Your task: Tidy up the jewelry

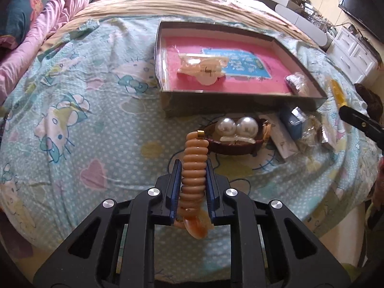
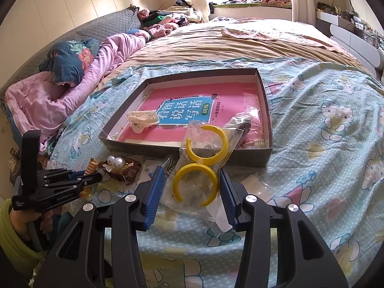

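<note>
1. While my left gripper (image 1: 193, 168) pinches the orange coil bracelet (image 1: 194, 163) above the bedsheet (image 1: 96, 120), the box (image 2: 261, 160) lies beyond
2. My right gripper (image 2: 192, 175) grips the bag of yellow hoops (image 2: 201, 158), jaws partly open

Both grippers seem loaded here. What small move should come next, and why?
Probably lift the left gripper and carry its orange coil hair tie forward to the open box. Its jaws are shut on the coil, and the box just ahead already holds a cream hair claw. The right gripper holds the bagged yellow hoops.
</note>
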The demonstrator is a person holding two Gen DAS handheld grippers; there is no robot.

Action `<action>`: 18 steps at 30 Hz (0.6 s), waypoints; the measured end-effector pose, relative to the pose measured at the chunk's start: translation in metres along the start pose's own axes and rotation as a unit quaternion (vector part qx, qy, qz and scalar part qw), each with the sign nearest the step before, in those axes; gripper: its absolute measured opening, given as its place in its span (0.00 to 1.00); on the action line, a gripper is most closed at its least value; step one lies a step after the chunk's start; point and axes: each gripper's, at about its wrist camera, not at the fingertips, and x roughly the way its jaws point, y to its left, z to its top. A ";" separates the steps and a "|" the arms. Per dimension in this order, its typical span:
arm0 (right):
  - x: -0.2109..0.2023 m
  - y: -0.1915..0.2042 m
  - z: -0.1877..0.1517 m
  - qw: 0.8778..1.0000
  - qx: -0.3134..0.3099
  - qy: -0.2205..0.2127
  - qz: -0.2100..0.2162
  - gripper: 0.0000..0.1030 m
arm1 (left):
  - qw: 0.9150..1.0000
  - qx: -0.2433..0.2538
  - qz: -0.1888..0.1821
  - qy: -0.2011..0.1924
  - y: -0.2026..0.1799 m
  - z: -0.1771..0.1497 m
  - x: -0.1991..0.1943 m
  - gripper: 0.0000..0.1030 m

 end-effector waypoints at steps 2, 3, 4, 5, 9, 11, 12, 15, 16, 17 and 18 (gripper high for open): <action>-0.002 0.001 0.003 1.000 -0.003 -0.004 0.001 0.43 | 1.000 -0.002 -0.007 -0.013 -0.001 0.005 -0.010 0.11; -0.002 0.002 0.005 1.000 -0.005 -0.005 0.001 0.43 | 1.000 -0.003 -0.010 -0.020 -0.001 0.009 -0.015 0.11; -0.003 0.002 0.007 1.000 -0.006 -0.009 0.000 0.43 | 1.000 -0.004 -0.012 -0.026 -0.001 0.014 -0.019 0.11; -0.004 0.002 0.008 1.000 -0.007 -0.011 0.000 0.43 | 0.999 -0.005 -0.014 -0.031 -0.002 0.018 -0.023 0.11; -0.008 0.000 0.016 1.000 -0.009 -0.021 -0.002 0.43 | 0.998 -0.003 -0.015 -0.053 -0.006 0.036 -0.034 0.11; -0.010 -0.001 0.021 1.000 -0.010 -0.026 -0.003 0.43 | 0.998 -0.004 -0.016 -0.061 -0.007 0.047 -0.036 0.11; -0.010 -0.002 0.023 1.000 -0.011 -0.029 -0.004 0.43 | 0.998 -0.002 -0.015 -0.063 -0.008 0.049 -0.037 0.11; -0.011 -0.005 0.030 0.999 -0.011 -0.034 -0.005 0.43 | 0.997 0.000 -0.015 -0.069 -0.012 0.060 -0.037 0.11; -0.010 -0.006 0.031 0.999 -0.010 -0.035 -0.004 0.43 | 0.997 0.001 -0.015 -0.070 -0.013 0.063 -0.036 0.11; -0.011 -0.007 0.033 0.999 -0.011 -0.037 -0.005 0.43 | 0.997 0.001 -0.014 -0.070 -0.014 0.067 -0.035 0.11; -0.011 -0.008 0.035 0.999 -0.012 -0.038 -0.006 0.43 | 0.997 0.001 -0.014 -0.070 -0.015 0.069 -0.034 0.11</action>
